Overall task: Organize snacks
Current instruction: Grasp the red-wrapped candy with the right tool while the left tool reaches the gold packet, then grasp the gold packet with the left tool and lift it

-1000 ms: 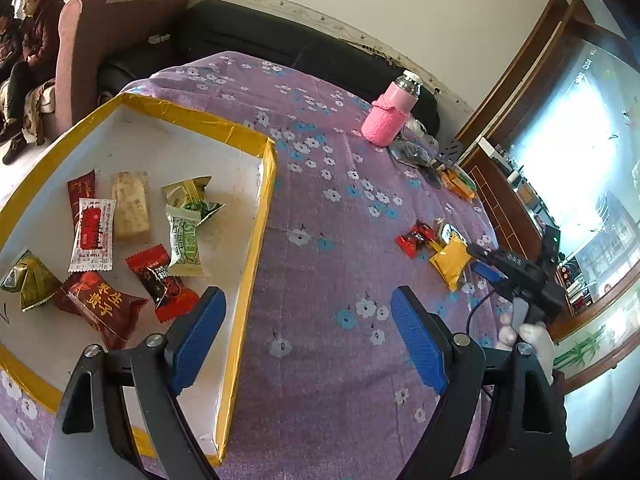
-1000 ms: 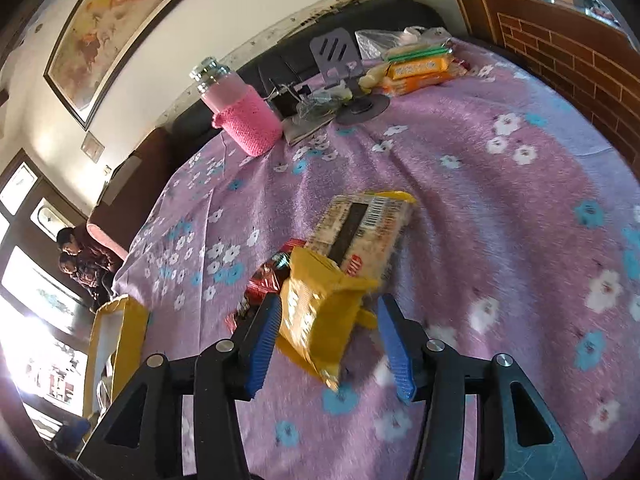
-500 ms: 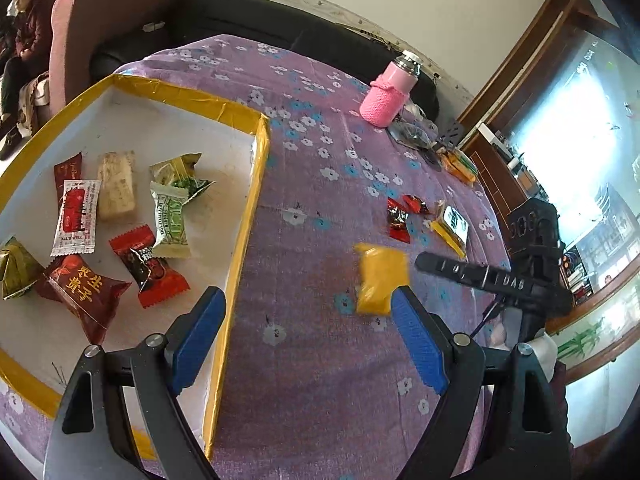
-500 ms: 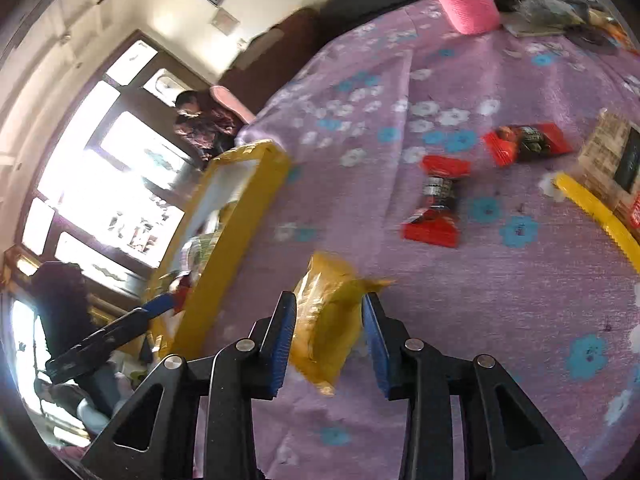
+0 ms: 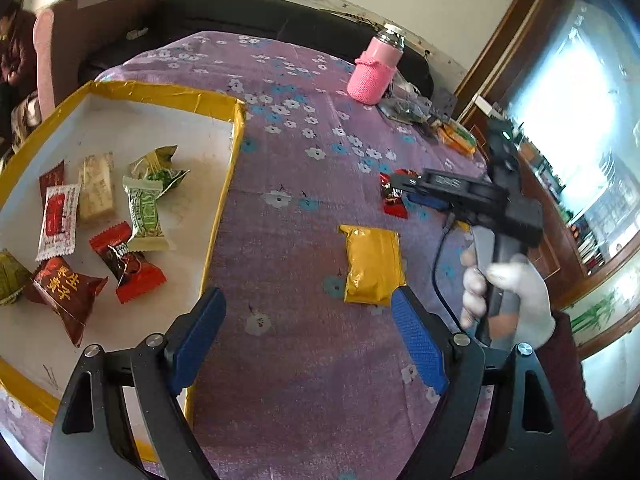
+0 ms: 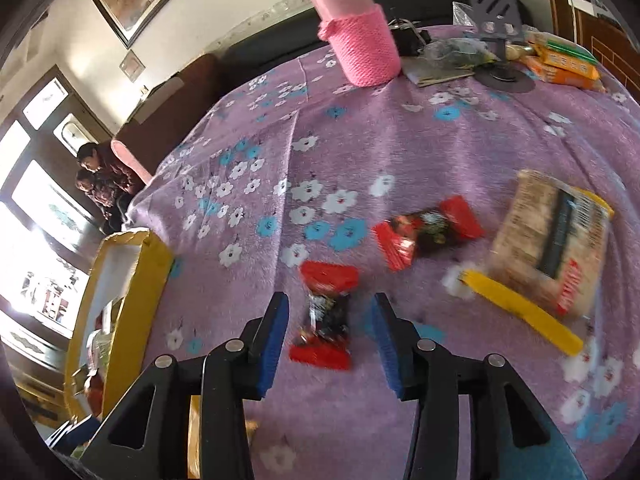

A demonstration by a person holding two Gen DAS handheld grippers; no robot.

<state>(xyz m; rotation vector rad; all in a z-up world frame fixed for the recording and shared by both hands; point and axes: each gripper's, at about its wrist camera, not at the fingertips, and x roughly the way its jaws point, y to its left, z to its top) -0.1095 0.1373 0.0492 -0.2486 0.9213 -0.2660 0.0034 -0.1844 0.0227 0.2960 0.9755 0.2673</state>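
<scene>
While the right gripper (image 6: pixel 330 328) is being opened over the purple flowered bench (image 6: pixel 400 152), a red-and-black wrapped candy (image 6: pixel 326 316) is framed squarely in the gap between its blue fingers (image 6: pixel 272 340). Nothing is clamped yet: cloth is seen on both sides of the wrapper, so the pads are judged clear of it. The candy's long axis is laid roughly along the line the gripper points, one red twisted end near, the other far, so the fingers are set across its narrow waist, which is what a pinch calls for. A second red candy (image 6: pixel 428 232) is seen farther off to the right, and beyond it a tan biscuit packet with a yellow edge (image 6: pixel 548 240), somewhat blurred.

Over on the other side, the left gripper (image 5: pixel 308 336) is held wide apart and empty. A gold foil packet (image 5: pixel 374 266) is lying flat on the cloth just ahead of its right-hand finger (image 5: pixel 418 344), off the centre line, its long axis running away from the camera. The yellow-rimmed tray (image 5: pixel 222 216) is placed to the left, with several wrapped snacks already inside. The gold packet is nearer the left gripper; the red candy belongs plainly to the right. From the left view, the gloved hand (image 5: pixel 508 296) holding the right gripper is seen beyond the packet.
</scene>
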